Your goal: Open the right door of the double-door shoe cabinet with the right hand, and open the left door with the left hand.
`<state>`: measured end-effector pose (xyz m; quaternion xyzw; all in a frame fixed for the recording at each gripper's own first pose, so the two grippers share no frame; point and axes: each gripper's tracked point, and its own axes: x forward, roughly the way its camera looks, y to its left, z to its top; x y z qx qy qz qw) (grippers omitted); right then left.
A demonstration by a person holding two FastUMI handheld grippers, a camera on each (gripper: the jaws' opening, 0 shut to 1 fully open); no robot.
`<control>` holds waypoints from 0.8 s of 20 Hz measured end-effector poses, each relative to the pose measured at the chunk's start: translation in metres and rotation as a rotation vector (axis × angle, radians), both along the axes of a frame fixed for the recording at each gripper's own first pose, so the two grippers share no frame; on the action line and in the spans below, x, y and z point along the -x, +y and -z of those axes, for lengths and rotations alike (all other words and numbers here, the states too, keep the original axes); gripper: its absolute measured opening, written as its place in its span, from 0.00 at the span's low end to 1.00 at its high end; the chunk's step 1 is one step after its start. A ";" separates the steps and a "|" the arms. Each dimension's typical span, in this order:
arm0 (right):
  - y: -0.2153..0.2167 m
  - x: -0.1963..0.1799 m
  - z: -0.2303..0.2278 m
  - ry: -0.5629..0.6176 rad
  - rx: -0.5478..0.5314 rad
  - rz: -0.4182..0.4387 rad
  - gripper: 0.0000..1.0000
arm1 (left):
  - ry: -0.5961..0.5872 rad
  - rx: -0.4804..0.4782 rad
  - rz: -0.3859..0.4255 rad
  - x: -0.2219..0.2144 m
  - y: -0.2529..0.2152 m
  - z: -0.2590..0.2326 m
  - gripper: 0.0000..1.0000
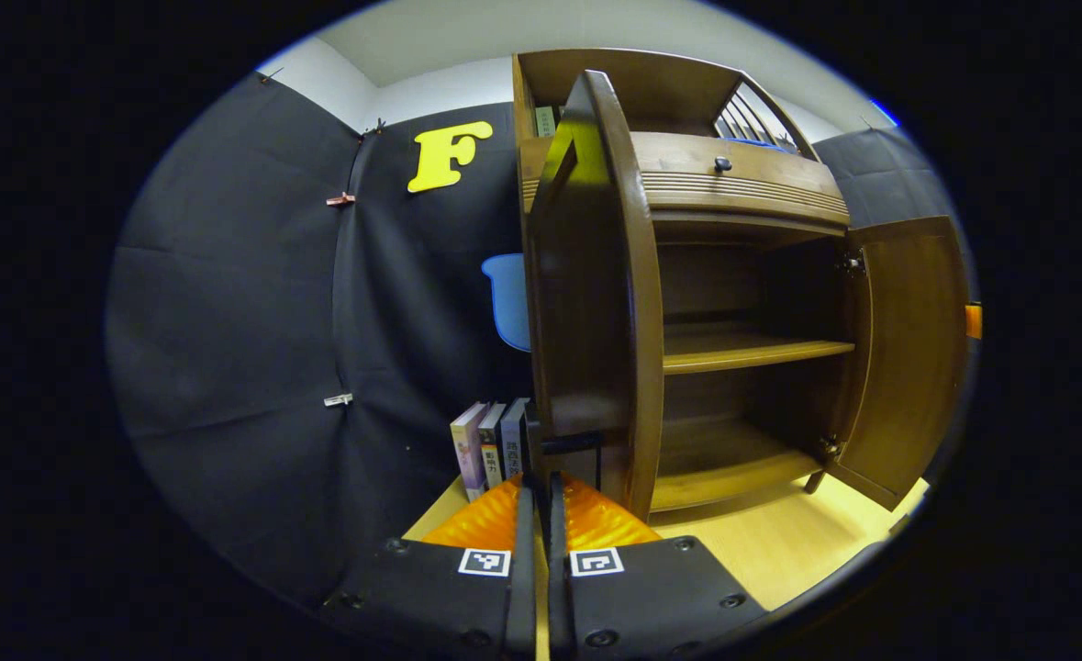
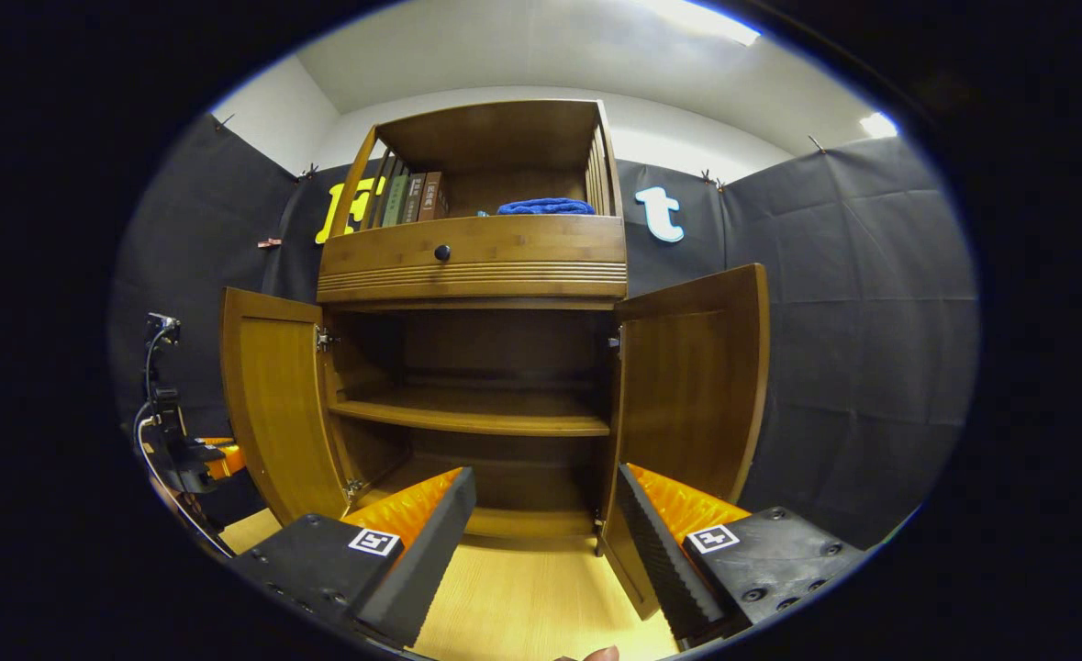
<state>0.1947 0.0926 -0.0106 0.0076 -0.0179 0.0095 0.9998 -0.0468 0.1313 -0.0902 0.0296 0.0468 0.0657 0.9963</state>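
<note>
Beside the left door, edge-on toward you, your left claw is pressed together; your right claw gapes before both swung-out doors, the right door among them.

The shoe cabinet is varnished wood with a warm satin sheen, its grain showing on the left door and right door. The drawer front has ribbed moulding and a dark, glossy round knob. Small metal hinges glint inside. A soft blue cloth lies on the top shelf beside hard-backed books. The floor is pale, smooth wood laminate. The wall is matt black cloth, creased. In the left gripper view, paper-covered books stand by the door.
</note>
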 end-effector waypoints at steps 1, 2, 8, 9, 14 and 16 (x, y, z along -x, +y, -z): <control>0.002 0.000 0.001 0.002 0.000 -0.003 0.98 | 0.000 0.000 -0.004 0.002 0.007 0.000 0.10; 0.005 0.000 0.001 0.002 0.000 -0.006 0.96 | 0.000 -0.003 -0.011 0.003 0.013 0.000 0.09; 0.018 0.003 0.003 0.004 0.002 -0.015 0.98 | 0.004 0.030 -0.008 0.009 0.032 0.003 0.00; 0.020 0.002 0.003 0.003 0.000 -0.015 0.98 | 0.007 0.028 -0.010 0.010 0.034 0.003 0.02; 0.023 0.002 0.005 0.010 -0.003 -0.020 0.98 | 0.033 0.031 -0.013 0.023 0.028 0.008 0.10; 0.024 0.003 0.006 0.012 0.000 -0.026 0.98 | 0.035 0.038 -0.017 0.032 0.024 0.008 0.09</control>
